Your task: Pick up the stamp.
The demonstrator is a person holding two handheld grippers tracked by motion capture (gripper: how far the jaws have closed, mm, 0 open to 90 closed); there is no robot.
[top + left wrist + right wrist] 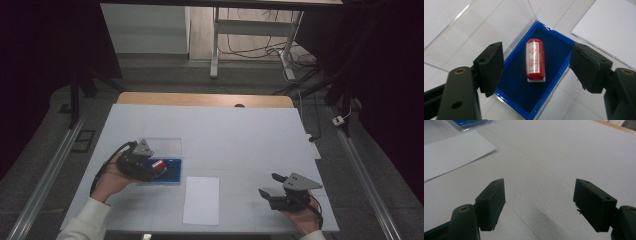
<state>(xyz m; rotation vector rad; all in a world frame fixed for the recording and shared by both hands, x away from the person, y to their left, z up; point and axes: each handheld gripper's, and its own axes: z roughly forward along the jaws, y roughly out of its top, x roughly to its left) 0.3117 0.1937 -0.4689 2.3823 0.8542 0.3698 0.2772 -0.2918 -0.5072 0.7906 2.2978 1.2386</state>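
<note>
Left gripper view: your left tool (534, 67), jaws wide and empty, straddles the red stamp (535, 60), whose long axis runs straight ahead.

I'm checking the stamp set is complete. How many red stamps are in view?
1. The red stamp lies on its side on the blue lining of the open case, between the left gripper's open jaws. Nothing suggests another is hidden.

The left gripper (150, 169) hovers over a blue-lined box (172, 170); the right gripper (272, 186), fingers apart, sits beside a paper sheet (201, 200).
</note>
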